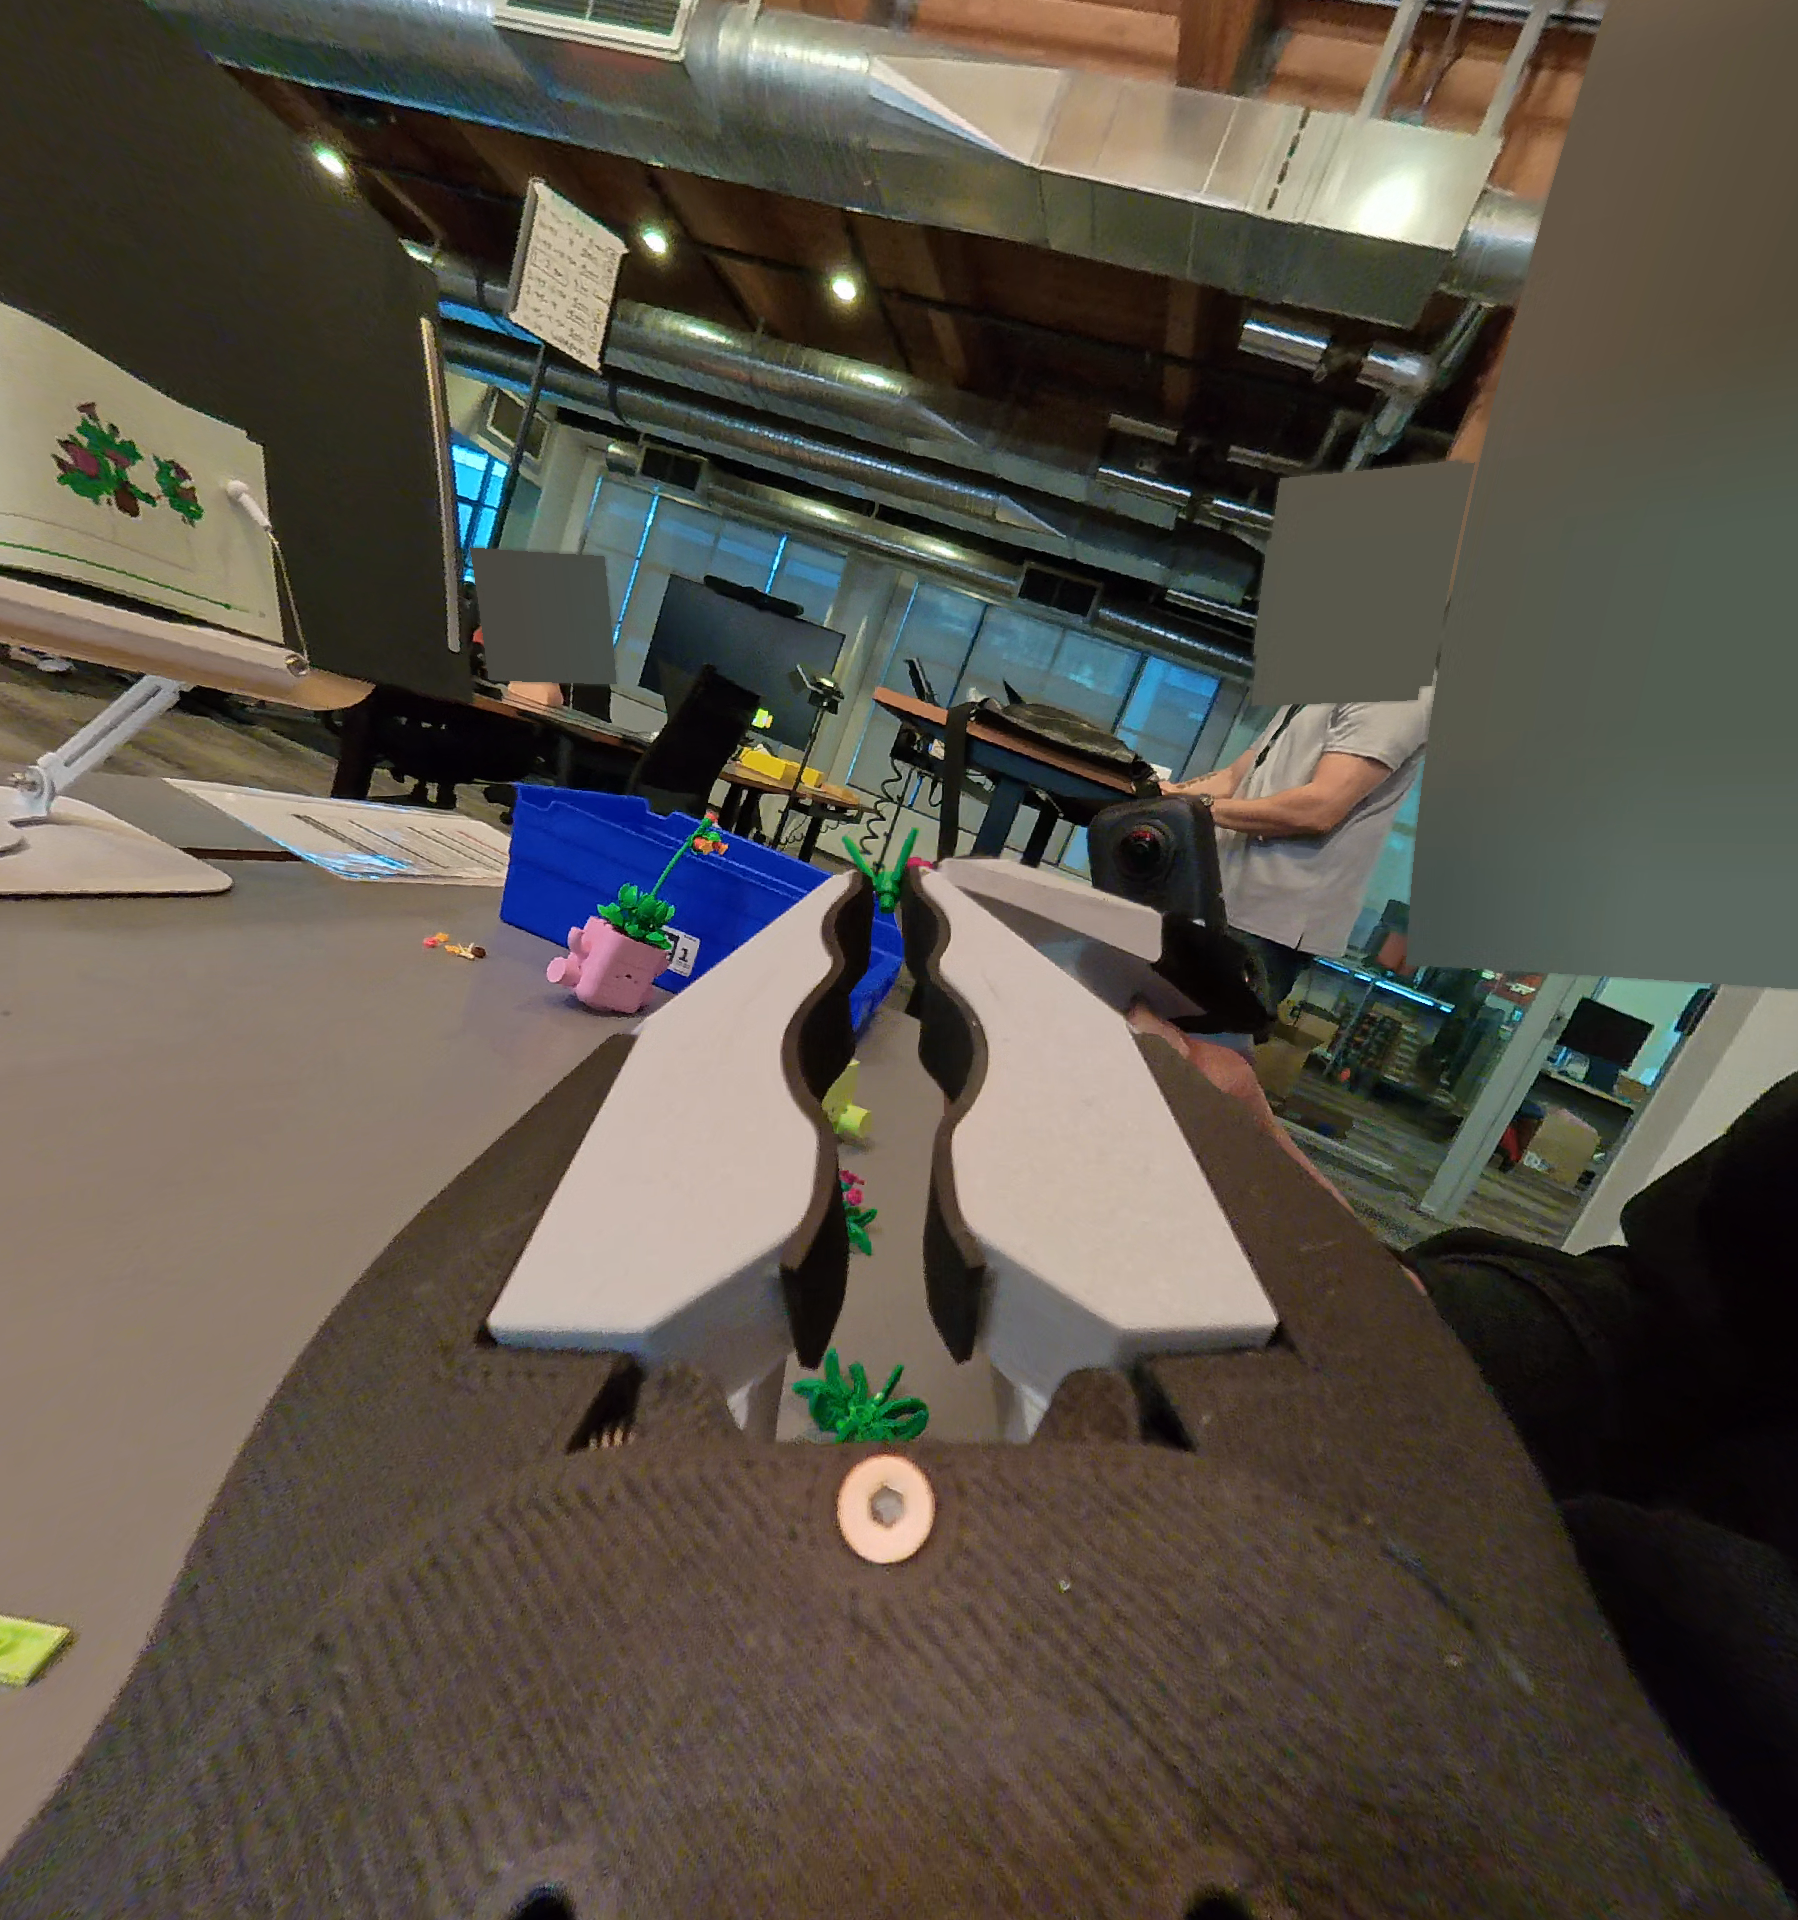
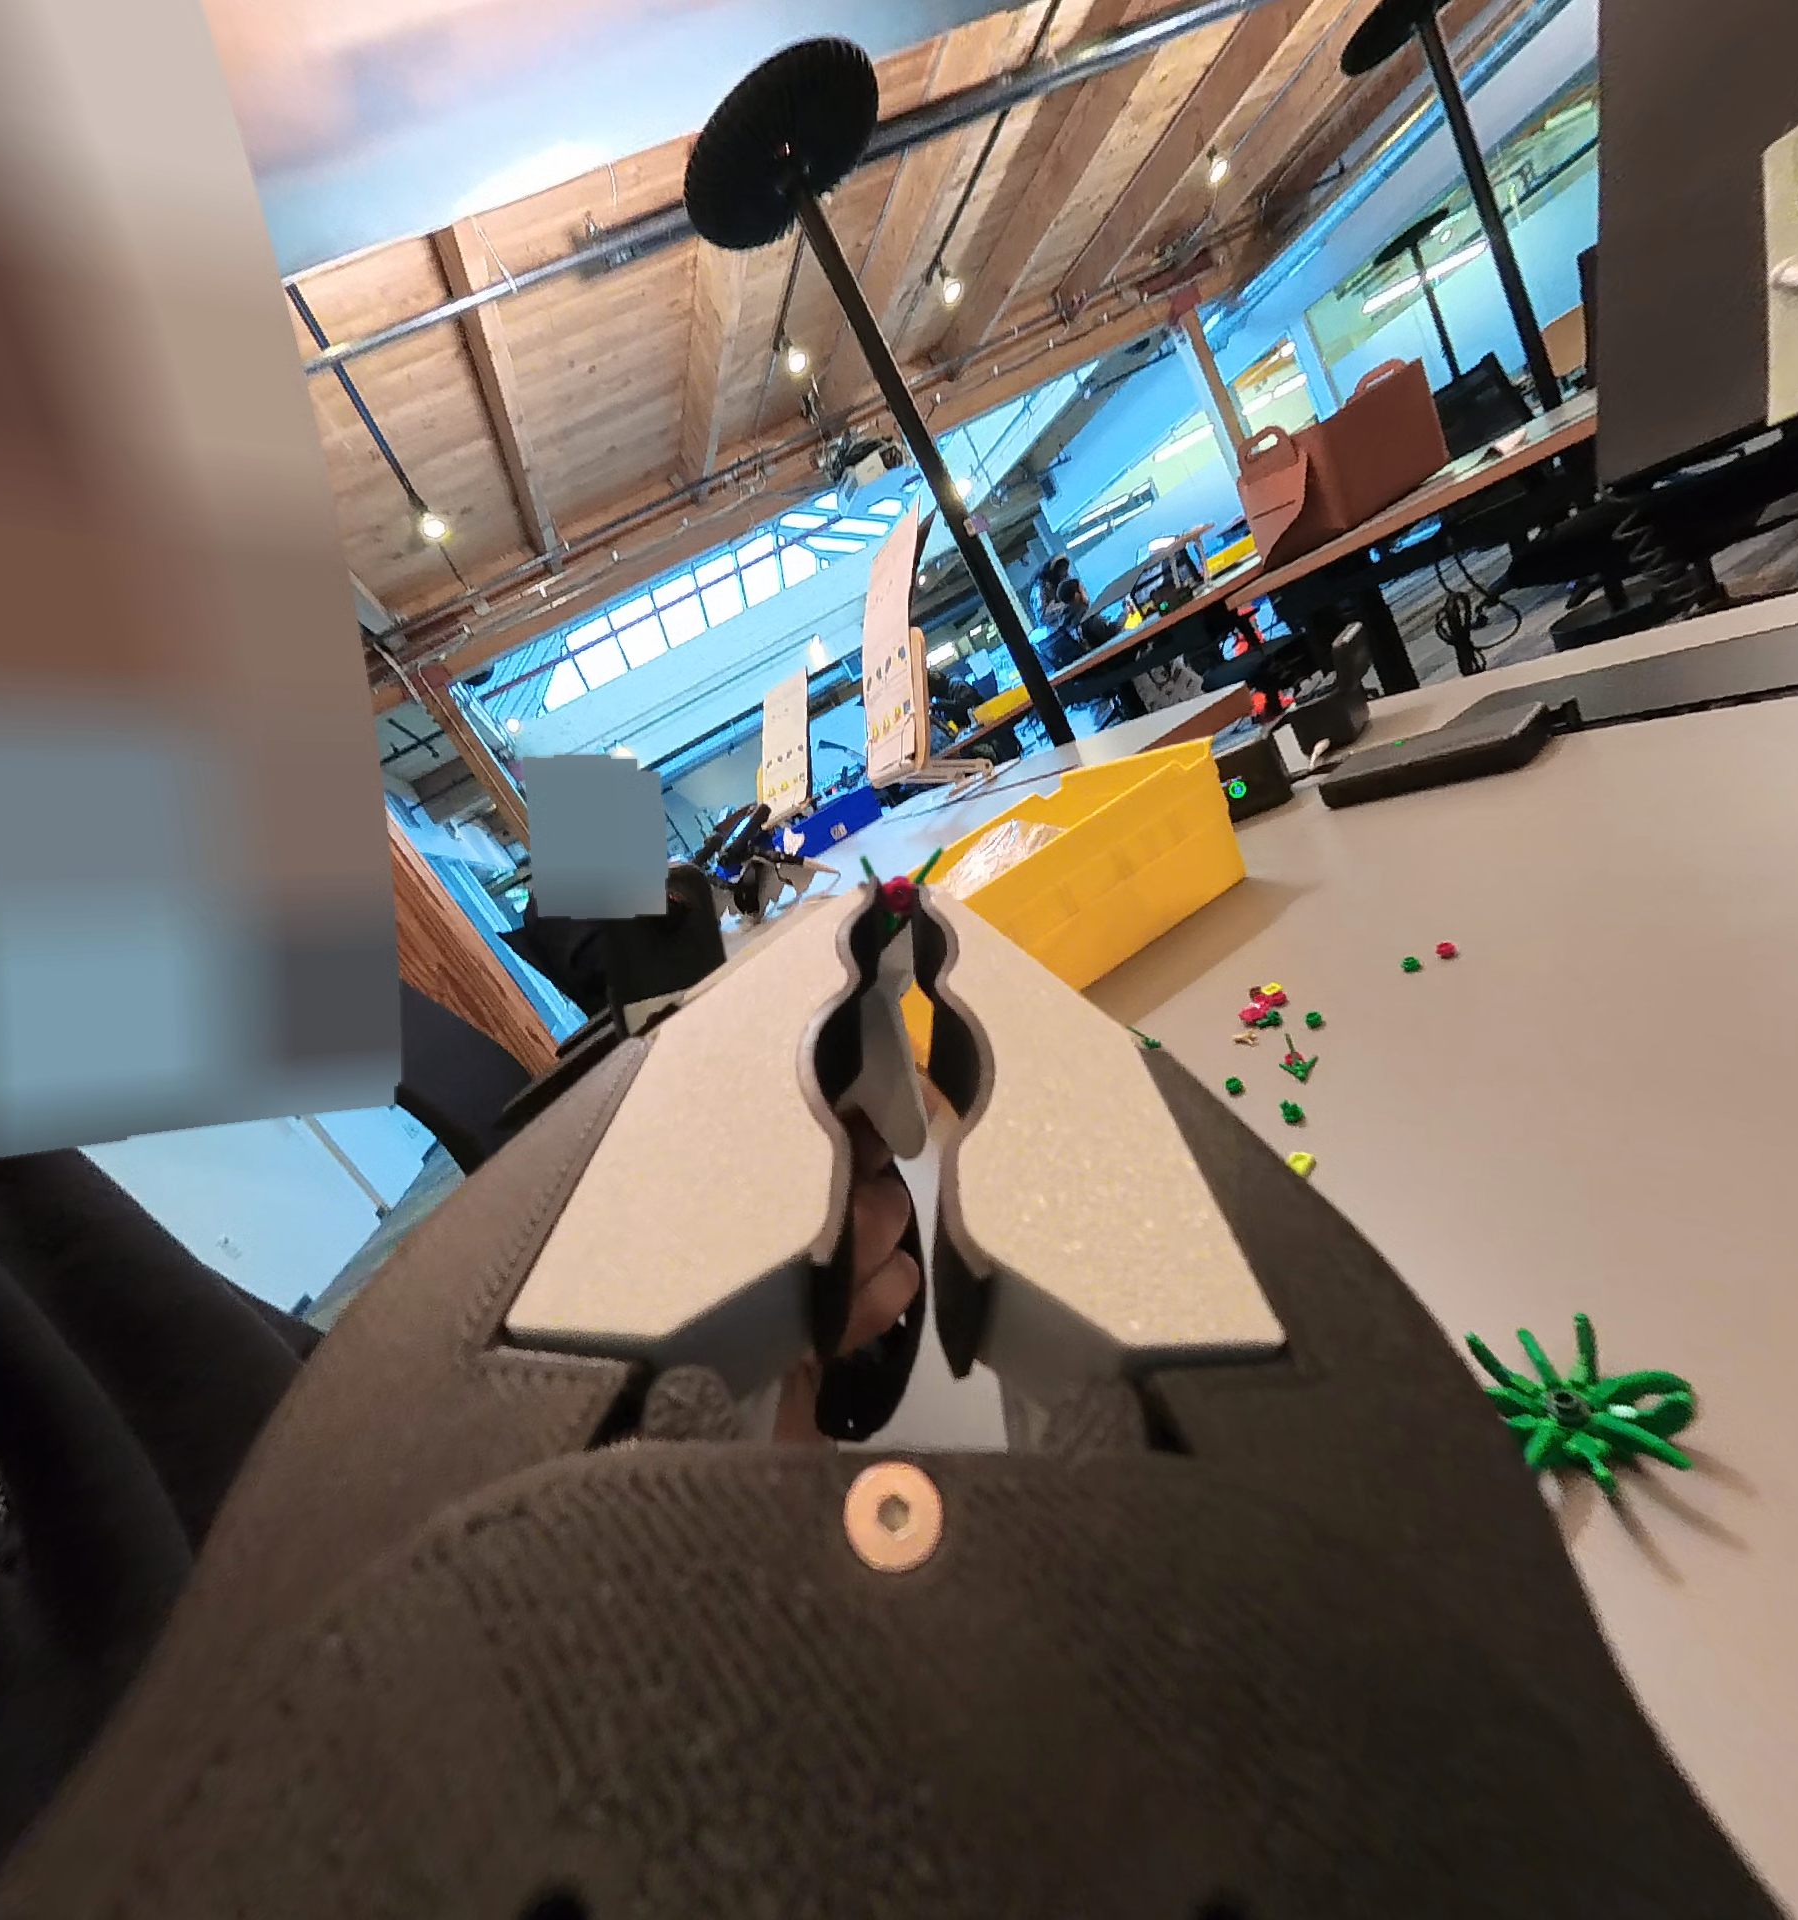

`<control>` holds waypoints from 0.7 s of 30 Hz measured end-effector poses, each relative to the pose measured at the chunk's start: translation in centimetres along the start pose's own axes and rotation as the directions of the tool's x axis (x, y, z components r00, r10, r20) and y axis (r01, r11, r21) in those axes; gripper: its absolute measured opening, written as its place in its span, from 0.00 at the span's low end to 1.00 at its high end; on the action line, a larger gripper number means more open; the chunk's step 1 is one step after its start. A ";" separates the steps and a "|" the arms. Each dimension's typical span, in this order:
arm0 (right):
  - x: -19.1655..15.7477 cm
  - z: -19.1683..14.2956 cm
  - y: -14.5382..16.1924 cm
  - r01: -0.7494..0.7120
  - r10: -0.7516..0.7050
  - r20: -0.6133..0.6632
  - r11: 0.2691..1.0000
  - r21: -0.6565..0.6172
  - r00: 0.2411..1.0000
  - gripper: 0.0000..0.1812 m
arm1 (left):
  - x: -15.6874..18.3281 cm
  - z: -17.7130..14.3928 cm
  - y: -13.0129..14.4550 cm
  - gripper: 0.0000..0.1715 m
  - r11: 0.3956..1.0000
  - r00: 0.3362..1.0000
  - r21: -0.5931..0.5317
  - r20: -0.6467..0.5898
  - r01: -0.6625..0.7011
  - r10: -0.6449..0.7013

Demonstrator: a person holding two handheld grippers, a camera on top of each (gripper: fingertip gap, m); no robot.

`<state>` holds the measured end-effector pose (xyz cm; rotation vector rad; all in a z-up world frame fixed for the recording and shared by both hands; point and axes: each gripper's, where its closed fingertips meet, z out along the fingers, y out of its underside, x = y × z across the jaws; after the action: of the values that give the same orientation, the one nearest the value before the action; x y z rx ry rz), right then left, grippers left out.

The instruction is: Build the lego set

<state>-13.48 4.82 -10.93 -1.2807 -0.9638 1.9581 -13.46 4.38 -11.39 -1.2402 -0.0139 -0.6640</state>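
Observation:
My left gripper (image 1: 887, 883) is shut on a small green stem piece (image 1: 884, 868) and holds it above the table. My right gripper (image 2: 897, 904) is shut on a small magenta flower (image 2: 897, 890) with green stems sticking out. The two gripper tips meet; the right gripper (image 1: 1040, 904) shows beside the left one's tip in the left wrist view. A pink pot with green leaves and a tall flower stalk (image 1: 614, 961) stands on the grey table. A green leafy piece (image 1: 859, 1403) lies under the left gripper and also shows in the right wrist view (image 2: 1581, 1403).
A blue bin (image 1: 604, 862) stands behind the pink pot. A yellow bin (image 2: 1092, 862) stands ahead in the right wrist view. Several small loose pieces (image 2: 1279, 1039) lie on the table. An instruction booklet on a stand (image 1: 95, 468) stands at the left. A person (image 1: 1310, 810) stands behind. Left and right tips are no more than a few centimetres apart.

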 end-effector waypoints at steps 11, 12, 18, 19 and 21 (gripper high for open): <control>0.5 -0.5 0.7 0.020 -0.021 -0.005 0.991 -0.129 1.000 0.02 | -0.2 0.2 0.6 0.02 0.999 1.000 -0.049 0.005 -0.014 0.014; 0.6 -0.6 0.9 0.027 -0.029 -0.007 0.989 -0.147 1.000 0.02 | -0.2 0.2 0.7 0.02 0.999 1.000 -0.052 0.003 -0.013 0.013; 0.6 -0.7 1.0 0.021 -0.023 -0.006 0.990 -0.142 1.000 0.02 | -0.2 0.3 0.9 0.02 0.998 1.000 -0.064 -0.001 -0.004 0.004; 0.6 -0.7 1.0 0.014 -0.015 -0.004 0.991 -0.134 1.000 0.02 | -0.2 0.3 0.9 0.02 0.998 1.000 -0.063 0.000 -0.005 0.005; 0.6 -0.7 1.0 0.008 -0.009 -0.003 0.992 -0.128 1.000 0.02 | -0.3 0.3 0.9 0.02 0.998 1.000 -0.061 -0.001 -0.002 0.001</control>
<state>-13.11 4.94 -12.24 -1.3471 -1.1070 1.9132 -13.15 4.89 -12.14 -1.2989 0.0083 -0.6679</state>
